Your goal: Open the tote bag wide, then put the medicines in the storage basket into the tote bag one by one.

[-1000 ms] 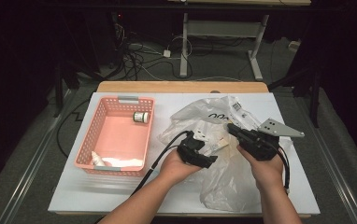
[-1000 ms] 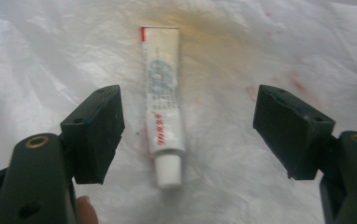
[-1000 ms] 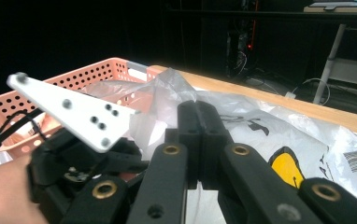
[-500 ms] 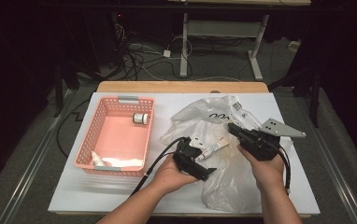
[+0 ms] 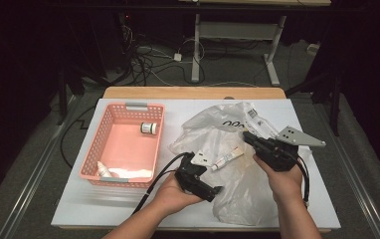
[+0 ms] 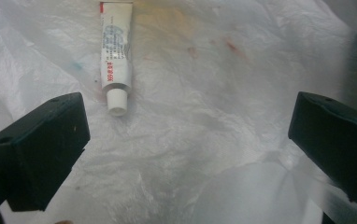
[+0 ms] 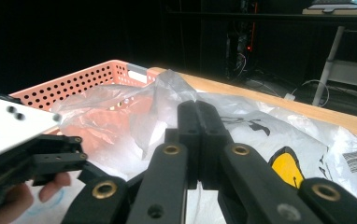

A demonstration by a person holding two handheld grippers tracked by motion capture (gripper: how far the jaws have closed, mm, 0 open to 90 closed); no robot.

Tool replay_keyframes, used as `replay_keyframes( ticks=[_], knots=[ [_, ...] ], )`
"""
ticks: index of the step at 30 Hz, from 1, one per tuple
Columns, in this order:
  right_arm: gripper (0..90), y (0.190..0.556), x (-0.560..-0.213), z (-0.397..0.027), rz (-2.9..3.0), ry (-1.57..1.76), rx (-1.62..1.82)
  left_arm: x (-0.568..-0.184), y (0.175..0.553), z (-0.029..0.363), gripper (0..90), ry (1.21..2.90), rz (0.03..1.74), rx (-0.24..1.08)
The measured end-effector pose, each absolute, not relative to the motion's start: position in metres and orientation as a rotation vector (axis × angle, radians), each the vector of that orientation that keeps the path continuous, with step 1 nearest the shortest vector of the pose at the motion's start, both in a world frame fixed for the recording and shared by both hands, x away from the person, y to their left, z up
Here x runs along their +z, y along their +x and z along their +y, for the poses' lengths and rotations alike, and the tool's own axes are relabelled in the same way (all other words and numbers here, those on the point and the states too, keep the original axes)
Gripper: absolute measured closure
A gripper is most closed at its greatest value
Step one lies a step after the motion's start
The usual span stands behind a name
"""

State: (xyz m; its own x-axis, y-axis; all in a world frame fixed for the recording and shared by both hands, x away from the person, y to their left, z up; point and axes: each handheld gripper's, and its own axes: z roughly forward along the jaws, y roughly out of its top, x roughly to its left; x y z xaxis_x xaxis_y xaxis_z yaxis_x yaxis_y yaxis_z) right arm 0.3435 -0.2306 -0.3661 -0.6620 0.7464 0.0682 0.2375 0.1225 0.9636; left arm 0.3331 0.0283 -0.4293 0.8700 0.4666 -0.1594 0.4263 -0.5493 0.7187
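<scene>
Tube lies loose on the plastic bag

Tube [image 6: 116, 56] is white with small red and grey print too blurred to read. Seen along the left gripper [image 5: 217, 190], its long axis runs away from the camera, cap nearest. It rests on the crumpled bag [image 5: 237, 184], whose black lettering is partly hidden by folds.

The left fingers have just been opening and stand wide, nothing between them. The right gripper [image 7: 197, 119] is closed, pinching bag film.

A pink basket [image 5: 109, 130] sits on the white bench [image 5: 78, 209]; the room behind is dark, with cables on the floor.

tube [image 5: 227, 159] on plastic bag [image 5: 242, 189], basket [image 5: 109, 130] left of bag
</scene>
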Motion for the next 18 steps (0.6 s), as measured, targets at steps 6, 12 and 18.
replay_keyframes(
  ticks=[6,12,18],
  knots=[
    [90.0,0.344,-0.366,-0.23,1.977,0.946,1.558,-0.424,0.322,0.039,0.0,2.205,0.632,0.067],
    [90.0,0.348,-0.369,-0.23,1.979,0.969,1.547,-0.417,0.318,0.058,0.0,2.177,0.638,0.046],
    [90.0,0.349,-0.365,-0.229,1.967,0.966,1.54,-0.408,0.308,0.073,0.0,2.158,0.635,0.058]
  ],
)
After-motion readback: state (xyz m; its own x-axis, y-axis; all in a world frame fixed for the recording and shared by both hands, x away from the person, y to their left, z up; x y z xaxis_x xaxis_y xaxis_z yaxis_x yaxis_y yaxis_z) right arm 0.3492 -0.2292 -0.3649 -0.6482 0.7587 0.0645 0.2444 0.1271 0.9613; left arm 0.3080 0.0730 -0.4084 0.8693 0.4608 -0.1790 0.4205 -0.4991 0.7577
